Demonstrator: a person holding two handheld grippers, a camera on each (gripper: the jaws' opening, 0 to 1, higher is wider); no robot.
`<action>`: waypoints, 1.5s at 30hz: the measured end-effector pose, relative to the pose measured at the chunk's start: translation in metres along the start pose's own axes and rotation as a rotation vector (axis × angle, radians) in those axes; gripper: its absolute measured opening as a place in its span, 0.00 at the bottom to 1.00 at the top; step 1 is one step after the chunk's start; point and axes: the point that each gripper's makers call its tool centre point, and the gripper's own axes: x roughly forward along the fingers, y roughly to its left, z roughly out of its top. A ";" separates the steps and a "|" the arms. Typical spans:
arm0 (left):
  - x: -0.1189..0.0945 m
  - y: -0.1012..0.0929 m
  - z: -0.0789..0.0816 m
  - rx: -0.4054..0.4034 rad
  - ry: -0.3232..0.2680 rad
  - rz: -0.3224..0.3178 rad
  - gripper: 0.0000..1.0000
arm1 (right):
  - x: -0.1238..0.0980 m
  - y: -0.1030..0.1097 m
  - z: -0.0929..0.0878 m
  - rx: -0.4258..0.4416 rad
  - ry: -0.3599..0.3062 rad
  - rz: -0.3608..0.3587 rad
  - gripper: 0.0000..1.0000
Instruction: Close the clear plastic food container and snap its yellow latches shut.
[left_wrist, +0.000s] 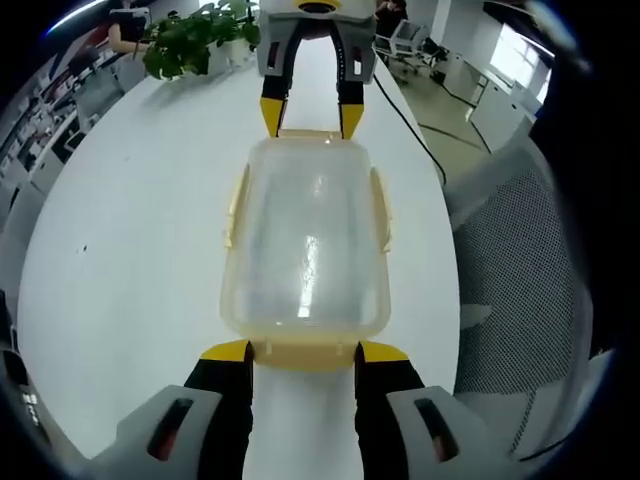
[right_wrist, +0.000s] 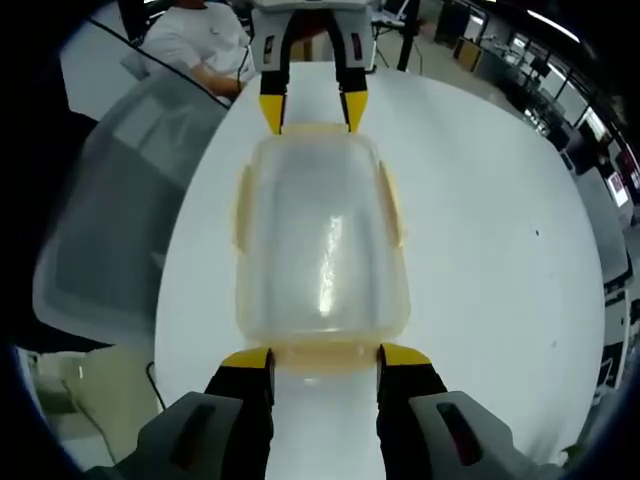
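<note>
Left hand-held gripper (left_wrist: 305, 352) at one short end of clear container (left_wrist: 305, 245), jaws spread, tips at end latch. Container mid white surface (left_wrist: 130, 260), lid on. Light, stiff, slick plastic; likely skids, so press yellow latches (left_wrist: 381, 208), not walls. Right hand-held gripper (right_wrist: 325, 357) at opposite end, likewise spread.

- It looks like a big open office; a long white table (left_wrist: 130, 260) fills the middle
- A mesh chair (left_wrist: 520, 280) sits beside it; a green plant (left_wrist: 195, 40) stands at the far end
- More desks (right_wrist: 520, 60) stand behind; a person (right_wrist: 205, 40) sits nearby
</note>
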 end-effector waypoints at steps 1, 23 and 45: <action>0.001 0.000 0.001 0.001 0.000 -0.001 0.38 | 0.000 0.000 -0.001 0.001 -0.001 0.000 0.39; 0.020 0.005 0.017 0.006 0.016 -0.034 0.38 | -0.001 0.000 -0.023 0.030 -0.014 0.015 0.39; 0.027 0.005 0.015 0.014 0.001 -0.022 0.38 | 0.006 0.002 -0.029 0.039 -0.029 -0.014 0.40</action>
